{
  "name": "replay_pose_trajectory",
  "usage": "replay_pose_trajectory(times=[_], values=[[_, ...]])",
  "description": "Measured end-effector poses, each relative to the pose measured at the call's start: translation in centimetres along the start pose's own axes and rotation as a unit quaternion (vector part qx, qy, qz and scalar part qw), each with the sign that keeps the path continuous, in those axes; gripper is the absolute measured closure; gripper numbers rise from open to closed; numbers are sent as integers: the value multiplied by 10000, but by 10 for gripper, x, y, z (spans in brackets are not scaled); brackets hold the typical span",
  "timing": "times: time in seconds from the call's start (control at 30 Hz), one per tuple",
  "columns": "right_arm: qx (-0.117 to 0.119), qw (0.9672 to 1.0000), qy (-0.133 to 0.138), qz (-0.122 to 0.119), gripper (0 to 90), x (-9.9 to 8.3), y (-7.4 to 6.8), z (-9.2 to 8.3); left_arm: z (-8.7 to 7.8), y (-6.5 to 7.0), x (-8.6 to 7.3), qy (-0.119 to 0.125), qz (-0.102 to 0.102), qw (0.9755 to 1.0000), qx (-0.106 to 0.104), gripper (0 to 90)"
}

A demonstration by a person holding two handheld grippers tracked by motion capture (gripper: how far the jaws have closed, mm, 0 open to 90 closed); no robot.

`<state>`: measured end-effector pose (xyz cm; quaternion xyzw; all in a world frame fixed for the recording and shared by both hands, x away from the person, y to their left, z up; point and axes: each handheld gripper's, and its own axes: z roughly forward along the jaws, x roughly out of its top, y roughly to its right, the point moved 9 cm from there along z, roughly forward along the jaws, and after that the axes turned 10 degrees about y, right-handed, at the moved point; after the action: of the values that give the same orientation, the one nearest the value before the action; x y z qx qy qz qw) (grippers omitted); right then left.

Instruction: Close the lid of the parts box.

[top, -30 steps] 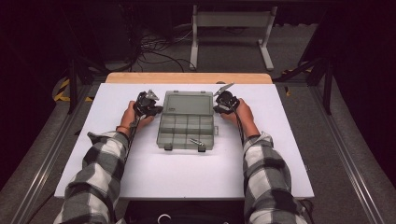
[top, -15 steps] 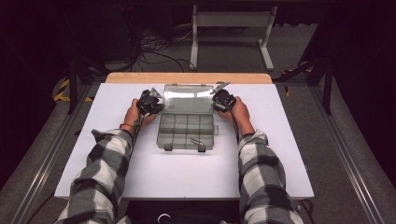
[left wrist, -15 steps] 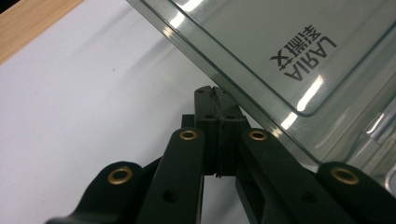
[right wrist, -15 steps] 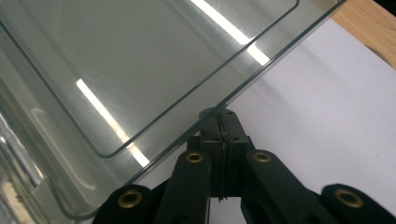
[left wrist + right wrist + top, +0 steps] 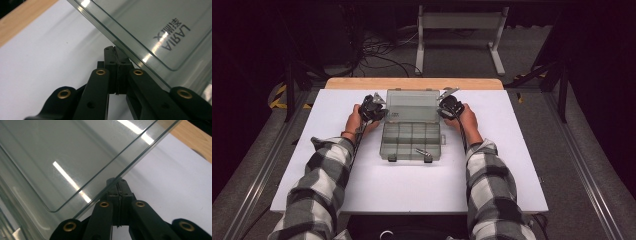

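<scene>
Right now the clear plastic organizer box (image 5: pixel 411 135) sits in the middle of the white table (image 5: pixel 412 185), its lid (image 5: pixel 412 104) raised and tilted back toward the far wooden edge (image 5: pixel 412 83). The left gripper (image 5: pixel 373 107) is at the lid's left edge and the right gripper (image 5: pixel 450 105) at its right edge. Each has its jaws pressed fully together with nothing between them, the tips resting just under the lid's rim (image 5: pixel 120 42), which crosses above them in both gripper views.
</scene>
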<state>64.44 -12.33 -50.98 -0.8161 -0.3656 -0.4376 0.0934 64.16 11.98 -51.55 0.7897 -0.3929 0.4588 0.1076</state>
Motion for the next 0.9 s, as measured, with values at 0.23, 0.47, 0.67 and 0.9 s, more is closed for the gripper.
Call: replay_pose_trajectory(times=[0.23, 0.47, 0.67, 0.9], values=[[-74, 9991, 373, 162, 900, 15, 3, -7, -8, -6, 15, 364, -69, 9992, 172, 898], [-214, 9979, 594, 138, 900, 26, 5, -13, -15, -8, 24, 486, -82, 9986, 213, 898], [-381, 9958, 830, 101, 900, 38, 7, -25, -26, -7, 37, 556, -4, 9979, 331, 898], [-526, 9932, 1039, 79, 900, 48, 5, -35, -36, -8, 44, 642, -6, 9970, 438, 897]])
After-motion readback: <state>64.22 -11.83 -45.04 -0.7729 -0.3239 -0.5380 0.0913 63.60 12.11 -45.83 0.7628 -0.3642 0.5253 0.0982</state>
